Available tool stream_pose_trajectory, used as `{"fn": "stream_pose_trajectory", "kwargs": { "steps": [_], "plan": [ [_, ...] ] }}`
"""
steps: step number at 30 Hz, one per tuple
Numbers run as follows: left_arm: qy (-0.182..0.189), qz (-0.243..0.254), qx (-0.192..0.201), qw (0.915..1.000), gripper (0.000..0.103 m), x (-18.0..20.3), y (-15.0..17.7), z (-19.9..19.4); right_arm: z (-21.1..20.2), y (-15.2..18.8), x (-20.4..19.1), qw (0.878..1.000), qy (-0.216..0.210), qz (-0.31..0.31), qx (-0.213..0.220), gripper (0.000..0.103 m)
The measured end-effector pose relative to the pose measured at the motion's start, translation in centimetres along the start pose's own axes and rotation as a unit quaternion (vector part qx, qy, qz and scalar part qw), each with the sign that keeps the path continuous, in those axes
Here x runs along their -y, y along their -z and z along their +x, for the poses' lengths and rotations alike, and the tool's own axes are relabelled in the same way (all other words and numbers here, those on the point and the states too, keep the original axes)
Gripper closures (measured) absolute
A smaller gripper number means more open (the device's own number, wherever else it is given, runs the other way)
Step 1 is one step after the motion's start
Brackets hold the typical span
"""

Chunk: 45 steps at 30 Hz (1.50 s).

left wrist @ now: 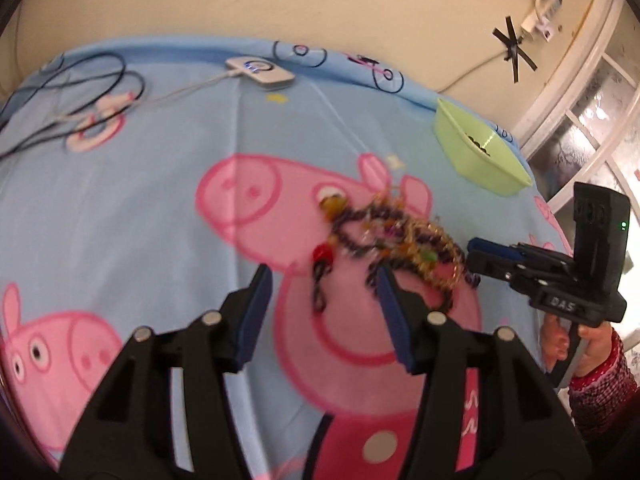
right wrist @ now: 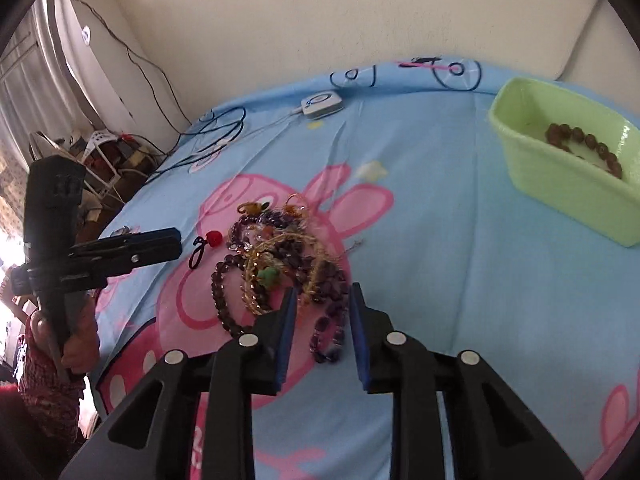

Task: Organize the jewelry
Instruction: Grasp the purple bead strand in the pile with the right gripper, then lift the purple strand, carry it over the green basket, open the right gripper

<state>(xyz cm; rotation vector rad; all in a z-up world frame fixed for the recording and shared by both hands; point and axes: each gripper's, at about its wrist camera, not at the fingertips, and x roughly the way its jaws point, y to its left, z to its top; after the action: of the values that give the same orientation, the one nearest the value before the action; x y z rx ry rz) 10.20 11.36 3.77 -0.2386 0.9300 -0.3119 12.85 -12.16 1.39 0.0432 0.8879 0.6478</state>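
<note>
Right wrist view: the right tool (right wrist: 322, 306) is hovering, jaws apart, over the near end of a tangled heap of purple bead strands and gold chains (right wrist: 280, 264).
This heap is lying on the blue cartoon-pig bedsheet (right wrist: 440, 240); a light green plastic tray (right wrist: 560, 184) with one brown bead bracelet (right wrist: 584, 146) is standing apart, to the far right. The left tool (left wrist: 324, 286) is also standing open beside the heap. Probably one piece is now being picked; the next move is asking to clamp a single strand and lift it free.

Tangled jewelry pile (right wrist: 280, 264) of purple and gold beads lies on the sheet; brown bracelet (right wrist: 584, 146) rests in green bin (right wrist: 560, 184)
</note>
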Motion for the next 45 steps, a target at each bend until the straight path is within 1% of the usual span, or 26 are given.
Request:
{"fn": "stream_pose_trajectory", "kwargs": {
  "steps": [3, 4, 6, 8, 10, 12, 13, 16, 18, 19, 20, 21, 23, 25, 27, 29, 30, 32, 34, 37, 38, 39, 41, 43, 45],
  "plan": [
    [0.008, -0.005, 0.01, 0.9999, 0.051, -0.1, 0.2, -0.7, 0.8, 0.0, -1.9, 0.999, -0.029, -0.011, -0.018, 0.101],
    [0.011, -0.004, 0.013, 0.9998, 0.051, -0.1, 0.1, -0.8, 1.7, 0.2, -3.2, 0.998, -0.048, -0.026, -0.036, 0.101],
    [0.018, -0.001, 0.016, 0.9997, 0.051, 0.1, -0.2, -0.8, 2.6, 1.0, -5.5, 0.995, -0.066, -0.056, -0.054, 0.101],
    [0.027, 0.004, 0.017, 0.9995, 0.051, 0.4, -0.4, -0.8, 2.1, 1.6, -7.2, 0.991, -0.087, -0.082, -0.06, 0.101],
    [0.033, 0.01, 0.017, 0.9993, 0.051, 0.8, -0.4, -0.7, 1.0, 1.9, -7.4, 0.99, -0.093, -0.087, -0.061, 0.101],
    [0.036, 0.016, 0.014, 0.9991, 0.051, 1.1, -0.3, -0.5, -0.5, 2.0, -6.1, 0.993, -0.074, -0.079, -0.047, 0.101],
    [0.039, 0.017, 0.011, 0.999, 0.051, 1.2, -0.3, -0.3, -1.5, 2.0, -5.1, 0.995, -0.047, -0.076, -0.036, 0.101],
    [0.043, 0.013, 0.005, 0.999, 0.051, 1.4, -0.1, 0.4, -3.0, 1.9, -2.3, 0.998, 0.011, -0.053, -0.013, 0.101],
    [0.048, 0.011, 0.002, 0.9988, 0.051, 1.7, -0.2, 0.9, -2.7, 1.5, -1.0, 0.998, 0.039, -0.046, -0.007, 0.101],
    [0.051, 0.012, 0.001, 0.9986, 0.051, 1.9, -0.2, 1.0, -2.4, 1.2, -0.3, 0.998, 0.046, -0.041, -0.01, 0.101],
    [0.052, 0.014, 0.001, 0.9986, 0.051, 2.2, -0.2, 1.1, -2.0, 1.3, 0.0, 0.998, 0.044, -0.035, -0.014, 0.101],
    [0.052, 0.018, 0.0, 0.9985, 0.051, 2.5, -0.2, 1.1, -1.6, 1.2, 0.3, 0.999, 0.038, -0.029, -0.011, 0.101],
    [0.049, 0.027, -0.001, 0.9984, 0.051, 3.0, -0.1, 1.1, -0.7, 0.8, 0.2, 0.999, 0.037, -0.039, -0.002, 0.101],
    [0.046, 0.031, -0.003, 0.9985, 0.051, 3.3, -0.1, 1.0, -0.3, 0.5, -0.3, 0.997, 0.049, -0.053, -0.002, 0.103],
    [0.042, 0.03, -0.004, 0.9986, 0.051, 3.3, 0.0, 0.9, -0.3, 0.6, -0.7, 0.995, 0.066, -0.08, -0.006, 0.103],
    [0.041, 0.029, -0.005, 0.9987, 0.051, 3.2, 0.0, 0.8, -0.8, 0.9, -0.5, 0.994, 0.077, -0.083, -0.002, 0.103],
    [0.041, 0.028, -0.005, 0.9987, 0.051, 3.3, 0.0, 0.9, -1.1, 0.9, -0.3, 0.993, 0.084, -0.079, 0.007, 0.103],
    [0.042, 0.033, -0.007, 0.9986, 0.051, 3.7, -0.2, 1.0, -3.8, 0.9, 0.7, 0.994, 0.084, -0.054, 0.043, 0.103],
    [0.046, 0.046, -0.008, 0.9978, 0.051, 4.7, -0.5, 1.2, -6.9, 0.5, 1.2, 0.993, 0.072, -0.035, 0.088, 0.103],
    [0.054, 0.084, -0.005, 0.995, 0.051, 7.3, -1.1, 1.5, -10.4, -0.1, 1.3, 0.99, 0.053, -0.023, 0.132, 0.103],
    [0.056, 0.095, -0.005, 0.9939, 0.049, 8.1, -1.3, 1.6, -11.0, -0.4, 1.4, 0.989, 0.047, -0.021, 0.139, 0.103],
    [0.059, 0.111, -0.005, 0.9921, 0.041, 9.3, -1.4, 1.9, -11.6, -0.6, 1.4, 0.988, 0.043, -0.018, 0.147, 0.103],
    [0.06, 0.136, 0.0, 0.9889, 0.033, 11.1, -1.7, 2.3, -12.9, -0.8, 1.6, 0.986, 0.039, -0.016, 0.161, 0.103],
    [0.064, 0.171, 0.004, 0.9831, 0.033, 13.5, -1.6, 3.0, -14.1, -0.7, 1.6, 0.984, 0.042, -0.021, 0.174, 0.103],
    [0.057, 0.203, 0.01, 0.9775, 0.033, 15.4, -1.7, 3.8, -15.0, -0.6, 1.0, 0.982, 0.043, -0.021, 0.185, 0.103]
  ]
}}
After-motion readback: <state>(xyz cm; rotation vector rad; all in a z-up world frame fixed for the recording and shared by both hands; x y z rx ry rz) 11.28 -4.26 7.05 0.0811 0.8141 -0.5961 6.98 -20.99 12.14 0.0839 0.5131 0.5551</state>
